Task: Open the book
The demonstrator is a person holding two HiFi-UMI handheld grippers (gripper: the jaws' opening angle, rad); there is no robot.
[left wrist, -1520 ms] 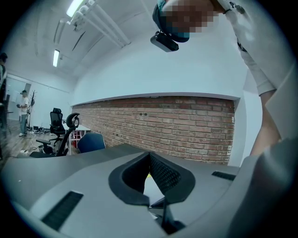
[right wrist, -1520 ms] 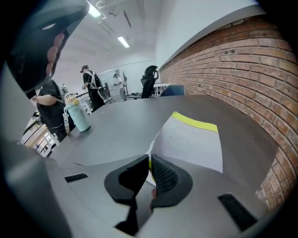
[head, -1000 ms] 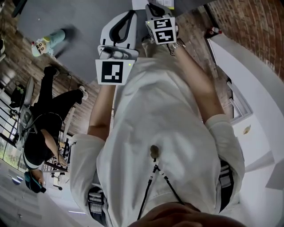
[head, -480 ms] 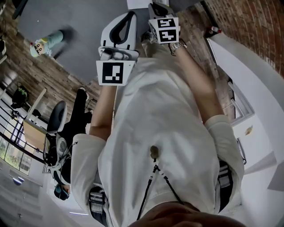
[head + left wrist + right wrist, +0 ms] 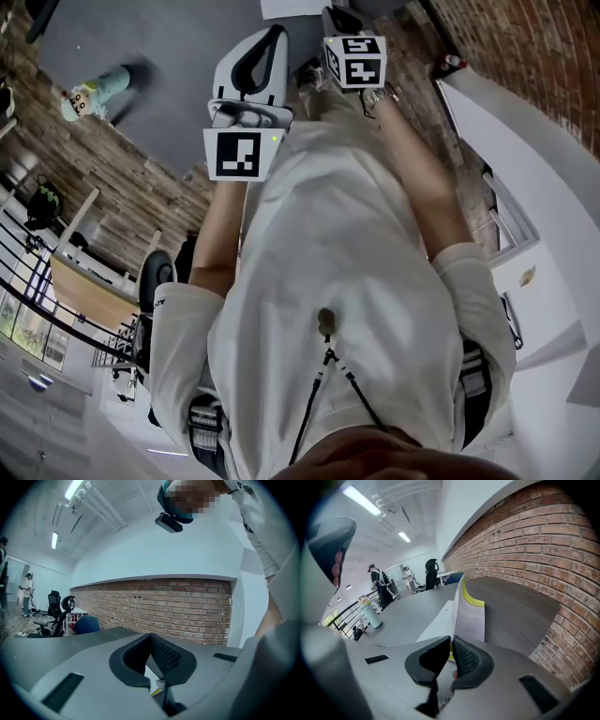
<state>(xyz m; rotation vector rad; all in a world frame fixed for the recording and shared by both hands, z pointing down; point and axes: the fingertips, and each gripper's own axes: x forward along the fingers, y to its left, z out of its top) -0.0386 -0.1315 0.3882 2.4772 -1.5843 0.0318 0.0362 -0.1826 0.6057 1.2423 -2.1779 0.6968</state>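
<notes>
In the right gripper view the book (image 5: pixel 440 616) lies on the grey table (image 5: pixel 408 611), white pages showing. One leaf (image 5: pixel 469 616) with a yellow-green cover edge (image 5: pixel 472 599) stands lifted. Its near edge runs into the jaws of my right gripper (image 5: pixel 451 644), which are shut on it. My left gripper (image 5: pixel 151 641) is shut with nothing held. A scrap of white and yellow book (image 5: pixel 157 688) shows below its jaws. In the head view only a white corner of the book (image 5: pixel 292 7) shows beyond both gripper bodies.
A teal bottle (image 5: pixel 98 89) with a cartoon cap stands on the table to the left, and shows as the bottle (image 5: pixel 370 613) in the right gripper view. A brick wall (image 5: pixel 525 550) runs along the table's far side. People and office chairs (image 5: pixel 58 613) stand far back.
The right gripper's marker cube has slid a little right and rolled. The book's white corner at the top edge has shifted left. A person in black at the left has gone from view.
</notes>
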